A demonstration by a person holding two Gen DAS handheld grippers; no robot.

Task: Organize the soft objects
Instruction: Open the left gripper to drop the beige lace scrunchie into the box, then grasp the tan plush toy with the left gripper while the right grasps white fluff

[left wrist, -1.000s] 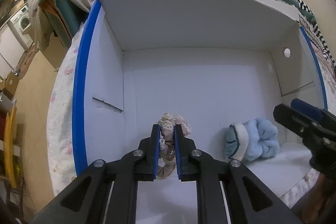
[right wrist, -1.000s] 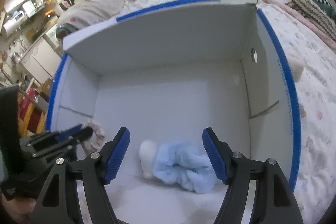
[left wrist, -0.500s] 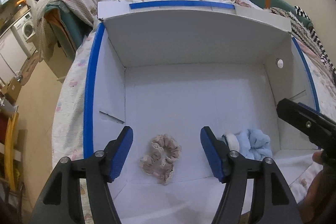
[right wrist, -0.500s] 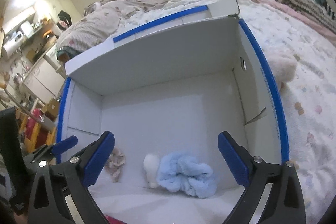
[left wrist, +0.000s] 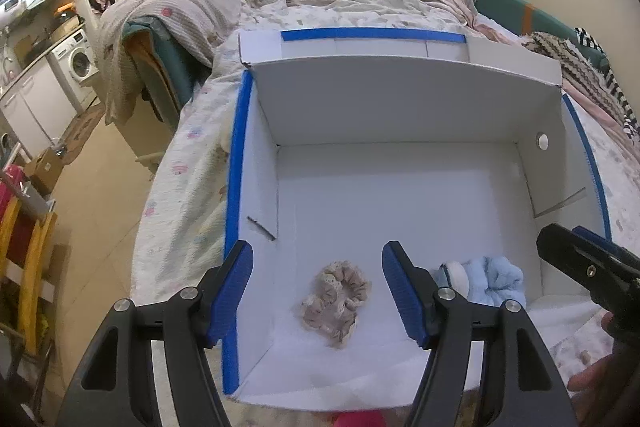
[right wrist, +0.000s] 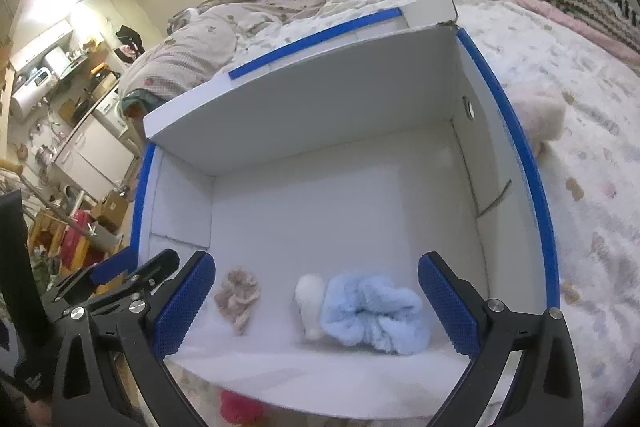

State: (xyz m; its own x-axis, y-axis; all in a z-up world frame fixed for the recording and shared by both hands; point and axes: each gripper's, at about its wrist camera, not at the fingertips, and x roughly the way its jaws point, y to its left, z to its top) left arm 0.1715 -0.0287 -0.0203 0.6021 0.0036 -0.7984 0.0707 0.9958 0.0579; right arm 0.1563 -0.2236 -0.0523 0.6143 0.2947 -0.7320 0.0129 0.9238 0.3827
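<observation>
We look down into a white box (left wrist: pixel 400 107) with blue-taped edges that sits on a bed (left wrist: pixel 188 163) covered in a pale patterned spread. Its far flap stands upright, and a small round hole shows in its right wall.

Our left tool (left wrist: pixel 318 291) hangs over the near left part of the box. Its jaws have just been opening and now stand spread, with nothing pinched between them. The beige scrunchie (left wrist: pixel 338 297) lies loose on the box floor below the gap, clear of both blue pads (left wrist: pixel 232 291).

Our right tool (right wrist: pixel 314 307) is spread as wide as it goes, its jaws having just been opening too. The fluffy blue-and-white item (right wrist: pixel 368 315) rests on the floor of the box, in line between the textured pads (right wrist: pixel 182 307) from the right wrist view, but neither pad presses on it. From the left wrist view the same blue item (left wrist: pixel 488 279) lies just to the right of the scrunchie, apart from it, near the front right corner.

In the right wrist view the scrunchie (right wrist: pixel 238 297) sits left of the blue item, with bare white floor between them. Something pink or red (right wrist: pixel 240 407) shows at the bottom edge, outside the box's near wall; we cannot tell what it is. A pale fuzzy thing (right wrist: pixel 540 115) lies on the bed just beyond the right wall.
</observation>
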